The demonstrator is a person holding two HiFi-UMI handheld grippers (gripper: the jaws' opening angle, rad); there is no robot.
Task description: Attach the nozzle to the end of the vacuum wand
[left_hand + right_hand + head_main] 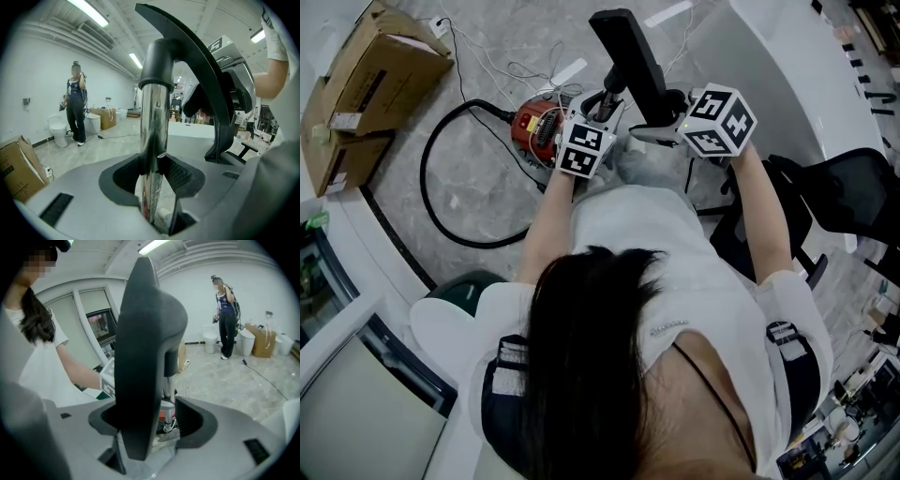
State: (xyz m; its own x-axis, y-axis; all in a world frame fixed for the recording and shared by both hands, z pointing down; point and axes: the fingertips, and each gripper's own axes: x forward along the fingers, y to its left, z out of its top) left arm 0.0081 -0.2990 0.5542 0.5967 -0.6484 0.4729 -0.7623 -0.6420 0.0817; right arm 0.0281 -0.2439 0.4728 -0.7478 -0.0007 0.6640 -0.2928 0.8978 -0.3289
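The black nozzle (pixel 630 58) sits on the top end of the chrome vacuum wand (pixel 152 140), slanting up and away from me. My left gripper (pixel 602 111) is shut on the wand just below the nozzle's collar, and its ribbed pads press the tube from both sides (pixel 153 176). My right gripper (pixel 661 122) stands open around the nozzle's body (pixel 143 371). The nozzle lies close to the left pad, and a gap shows on the right side (pixel 154 420). Behind the nozzle, part of the wand (pixel 168 390) is visible.
On the floor below lies the red vacuum canister (pixel 536 129) with its black hose (pixel 441 178) looped to the left. Cardboard boxes (pixel 366 84) stand at the far left, a black office chair (pixel 853 187) at the right. A person (pixel 75 108) stands far off by white bins.
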